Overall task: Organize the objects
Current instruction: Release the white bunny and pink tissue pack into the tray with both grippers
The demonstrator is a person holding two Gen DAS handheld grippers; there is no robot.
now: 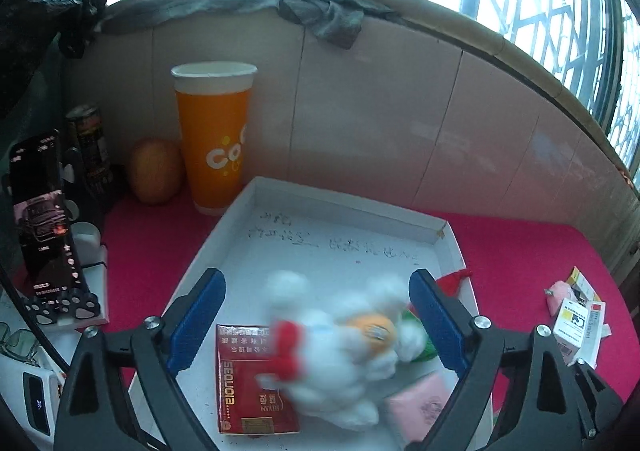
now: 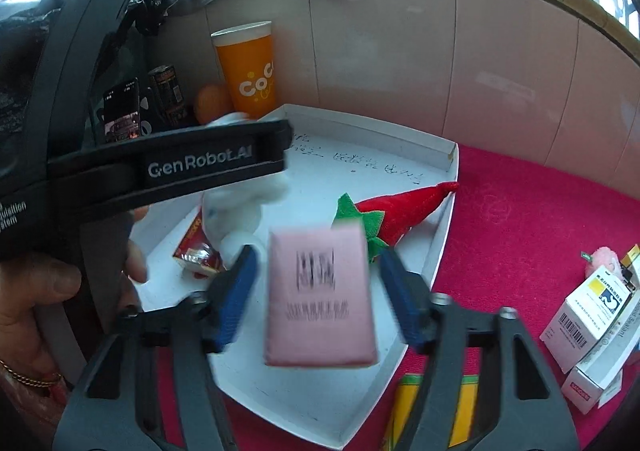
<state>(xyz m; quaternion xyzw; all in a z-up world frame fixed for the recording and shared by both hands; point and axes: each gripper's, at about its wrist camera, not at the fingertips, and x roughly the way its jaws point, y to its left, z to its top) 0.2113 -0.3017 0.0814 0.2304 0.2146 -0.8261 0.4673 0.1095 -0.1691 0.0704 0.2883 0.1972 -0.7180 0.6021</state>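
Far left, in the left wrist view, a phone (image 1: 46,219) is propped upright on a stand, with a dark can (image 1: 89,143) behind it, then a round orange fruit (image 1: 154,171) and a tall orange paper cup (image 1: 214,139) marked "CoCo", all against the tiled wall on a red table mat (image 1: 532,255). A white shallow tray (image 1: 332,227) with handwriting on its floor is seen just right of the cup. The left gripper (image 1: 316,323) is spread wide over the tray's near end; a blurred white plush toy (image 1: 340,347) with red and orange trim lies between the blue pads (image 1: 196,325), and no contact with either pad is visible. A red cigarette pack (image 1: 250,379) lies flat in the tray, partly under the plush. A pink packet (image 1: 420,399) is seen right of the plush, inside the tray. The right gripper (image 2: 316,295) is also held wide open; the pink packet (image 2: 322,295) appears blurred between its pads, with a gap on both sides, and whether it rests on the tray cannot be told. Behind it in the right wrist view, a red plush chili (image 2: 404,211) with a green cap lies in the tray against the right wall. Further right, on the mat outside the tray, a cluster of small medicine boxes (image 2: 592,327) and a small pink plush (image 2: 604,259) are seen, well apart from the tray.
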